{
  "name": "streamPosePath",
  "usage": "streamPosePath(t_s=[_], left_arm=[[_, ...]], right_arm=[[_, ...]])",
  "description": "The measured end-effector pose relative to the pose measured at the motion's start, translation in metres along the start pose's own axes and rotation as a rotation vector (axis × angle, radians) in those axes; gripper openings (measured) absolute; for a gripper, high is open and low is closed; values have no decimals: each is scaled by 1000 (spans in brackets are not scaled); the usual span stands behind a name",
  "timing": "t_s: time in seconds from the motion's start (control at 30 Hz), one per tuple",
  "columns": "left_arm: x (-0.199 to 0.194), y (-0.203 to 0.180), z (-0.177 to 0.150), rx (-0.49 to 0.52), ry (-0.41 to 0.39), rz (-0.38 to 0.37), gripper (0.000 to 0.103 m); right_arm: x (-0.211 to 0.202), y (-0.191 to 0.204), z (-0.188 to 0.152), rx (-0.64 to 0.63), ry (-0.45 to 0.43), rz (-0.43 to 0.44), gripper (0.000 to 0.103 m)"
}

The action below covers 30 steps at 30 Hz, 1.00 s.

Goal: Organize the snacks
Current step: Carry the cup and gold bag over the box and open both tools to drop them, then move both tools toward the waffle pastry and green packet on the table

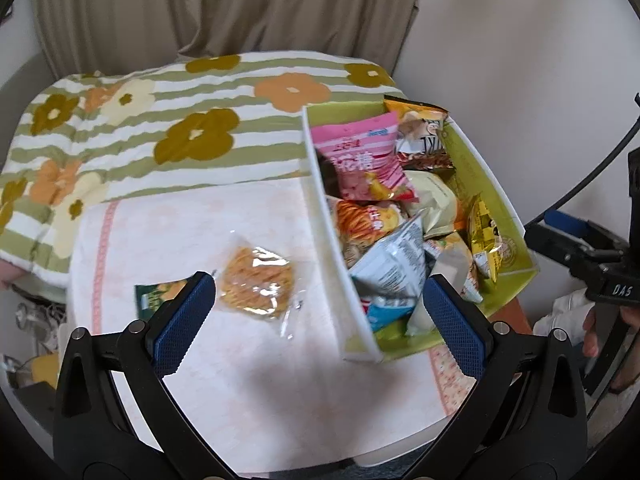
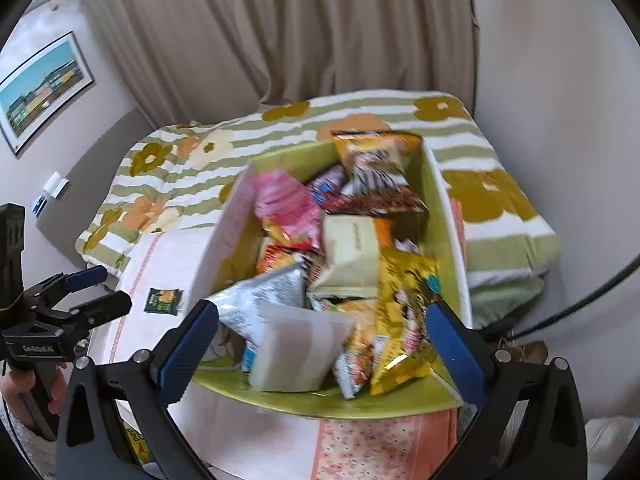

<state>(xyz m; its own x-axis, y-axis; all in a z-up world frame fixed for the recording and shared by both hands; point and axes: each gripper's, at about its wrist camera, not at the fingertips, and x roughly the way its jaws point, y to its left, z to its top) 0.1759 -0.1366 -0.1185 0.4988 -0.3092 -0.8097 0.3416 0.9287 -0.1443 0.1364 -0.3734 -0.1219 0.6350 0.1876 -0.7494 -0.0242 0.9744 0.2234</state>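
Most of the sorting looks done, imo: the green box (image 2: pixel 442 216) is heaped w/ snack bags, e.g. the pink marshmallow bag (image 1: pixel 362 160), a gold foil pack (image 2: pixel 404 304), a silver-grey bag (image 2: pixel 264 300) and a translucent tub (image 2: pixel 298 354) at the front. Left to do, as far as I can see: two items out on the pale tabletop (image 1: pixel 256 380), i.e. the clear noodle-snack pack (image 1: pixel 256 286) and a small dark-green packet (image 1: pixel 158 298) just beside it.

My left gripper (image 1: pixel 318 312) hangs spread wide above that noodle pack and the box's near wall, nothing between the pads. My right gripper (image 2: pixel 322 350) is also fully released over the box, gripping nothing (the tub sits below it, not pinched).

Writing: Chinese characters on the pink bag, only "花糖" is clear. "DAS" shows on the right tool's body, and something like "GenRobot.AI" on the left's. Other labels are too blurred.
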Motion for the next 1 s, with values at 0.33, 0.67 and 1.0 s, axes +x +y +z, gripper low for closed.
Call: streamPosePath(t_s=[0.33,0.67,1.0], left_arm=[[-31,76,-11,-37,-45,31,103],[-33,180,-18,61,16,-59,103],[12,229,-13,275,110,-153,103]], right_arm=[[-8,81,13,-83,-69,11,103],[31,175,8,32,-61,32,103],[80,223,-14,212,-24,-56,103]])
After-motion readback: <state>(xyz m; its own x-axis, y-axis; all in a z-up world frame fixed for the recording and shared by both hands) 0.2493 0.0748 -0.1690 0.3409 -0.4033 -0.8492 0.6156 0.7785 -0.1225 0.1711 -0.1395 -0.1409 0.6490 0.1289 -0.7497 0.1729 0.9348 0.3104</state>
